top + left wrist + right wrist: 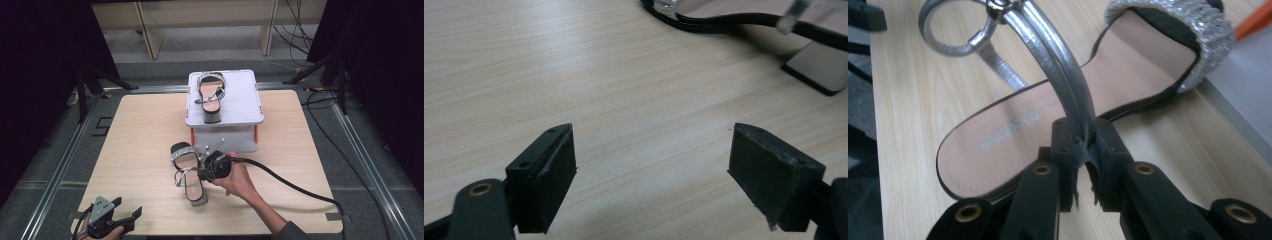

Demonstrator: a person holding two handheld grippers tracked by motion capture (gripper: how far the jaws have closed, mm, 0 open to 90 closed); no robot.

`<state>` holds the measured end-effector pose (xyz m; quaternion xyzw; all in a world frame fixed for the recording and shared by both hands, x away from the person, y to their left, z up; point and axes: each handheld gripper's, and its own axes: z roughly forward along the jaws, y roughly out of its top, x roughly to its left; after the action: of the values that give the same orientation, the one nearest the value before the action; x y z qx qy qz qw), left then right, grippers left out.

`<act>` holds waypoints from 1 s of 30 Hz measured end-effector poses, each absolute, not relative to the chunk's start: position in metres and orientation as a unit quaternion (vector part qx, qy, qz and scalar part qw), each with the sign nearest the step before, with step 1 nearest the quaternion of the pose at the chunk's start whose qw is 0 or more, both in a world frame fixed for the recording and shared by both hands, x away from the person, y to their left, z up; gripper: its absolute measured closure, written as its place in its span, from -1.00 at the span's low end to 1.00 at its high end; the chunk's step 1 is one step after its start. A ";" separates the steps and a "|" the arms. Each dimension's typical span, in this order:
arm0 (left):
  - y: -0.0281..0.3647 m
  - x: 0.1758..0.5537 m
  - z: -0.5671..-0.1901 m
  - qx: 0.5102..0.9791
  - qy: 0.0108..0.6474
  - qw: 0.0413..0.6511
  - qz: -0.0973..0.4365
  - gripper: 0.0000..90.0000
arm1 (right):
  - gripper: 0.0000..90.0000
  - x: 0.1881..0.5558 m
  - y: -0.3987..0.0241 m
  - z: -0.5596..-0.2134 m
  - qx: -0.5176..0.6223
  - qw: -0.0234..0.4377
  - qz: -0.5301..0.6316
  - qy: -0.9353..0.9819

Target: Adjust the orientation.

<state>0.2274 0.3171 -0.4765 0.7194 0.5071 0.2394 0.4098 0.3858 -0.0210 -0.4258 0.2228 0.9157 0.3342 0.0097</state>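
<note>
A silver-strapped sandal (189,176) with a block heel lies on the wooden table (140,130) in front of a grey box. My right gripper (204,172) is shut on the sandal's silver ankle strap (1068,80); the strap runs between its two fingertips (1083,145), over the tan insole (1013,140). A matching second sandal (211,96) rests on top of the grey box (240,100). My left gripper (131,216) sits at the table's near left edge, open with nothing between its pads (549,175), above bare wood; the sandal's heel (819,67) is at that view's upper right.
The grey box stands at the table's far middle on orange legs (256,134). A thick black cable (295,182) trails from my right gripper across the table to the right. Dark stands and cables (325,95) surround the table on the floor.
</note>
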 end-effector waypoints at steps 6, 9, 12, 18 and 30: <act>0.317 0.228 -0.476 0.725 0.506 0.400 0.241 -0.59 | 0.83 0.381 -0.050 -0.420 0.223 0.015 0.333 0.916; 0.316 0.228 -0.476 0.720 0.508 0.408 0.238 -0.59 | 0.83 0.379 -0.065 -0.420 0.222 0.025 0.322 0.920; 0.317 0.228 -0.476 0.724 0.506 0.402 0.240 -0.59 | 0.83 0.377 -0.082 -0.422 0.226 0.023 0.319 0.920; 0.317 0.227 -0.476 0.720 0.508 0.408 0.238 -0.59 | 0.83 0.365 -0.106 -0.425 0.240 0.018 0.326 0.914; 0.317 0.228 -0.476 0.726 0.503 0.402 0.241 -0.59 | 0.82 0.350 -0.133 -0.427 0.249 0.024 0.321 0.913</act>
<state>0.2277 0.3173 -0.4760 0.7258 0.5035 0.2413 0.4019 0.3501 -0.1335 -0.4272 0.2491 0.9135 0.3209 0.0237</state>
